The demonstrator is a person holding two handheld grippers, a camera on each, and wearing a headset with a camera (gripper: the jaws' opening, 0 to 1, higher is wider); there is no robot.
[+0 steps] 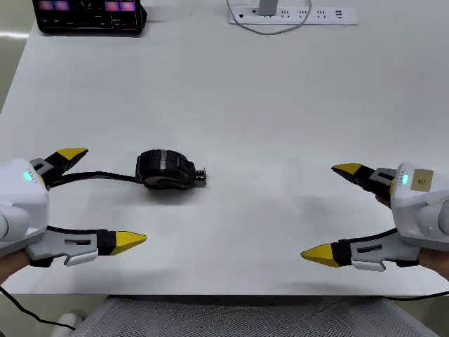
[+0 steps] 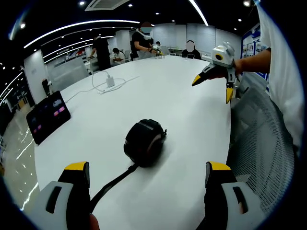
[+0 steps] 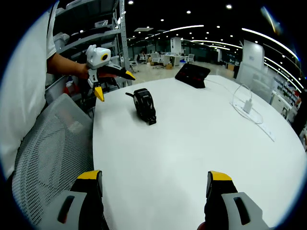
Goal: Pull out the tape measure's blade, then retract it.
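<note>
I have both tools spread wide and empty, which reads to me as a ready stance before any grasp. The left hand-held gripper (image 1: pixel 114 194) sits at the near left of the white desk (image 1: pixel 280 105), its yellow-tipped jaws far apart and holding nothing. The right hand-held gripper (image 1: pixel 317 210) mirrors it at the near right, equally agape and empty. The black, round-bodied tape measure (image 1: pixel 166 170) lies on the desk just ahead of the left jaws and well apart from the right ones. Its small metal blade hook (image 1: pixel 200 175) points toward the right side, which I judge suits steadying the case with the left and drawing the blade with the right. Its thin black wrist strap (image 1: pixel 98 175) trails back toward the left jaws and could get pinched along with the case. A white power strip (image 1: pixel 295 14) with a looped cable and a dark tablet with pink-lit tiles (image 1: pixel 88 14) sit at the far edge, well clear. Nothing stands between the jaws and the tape.
</note>
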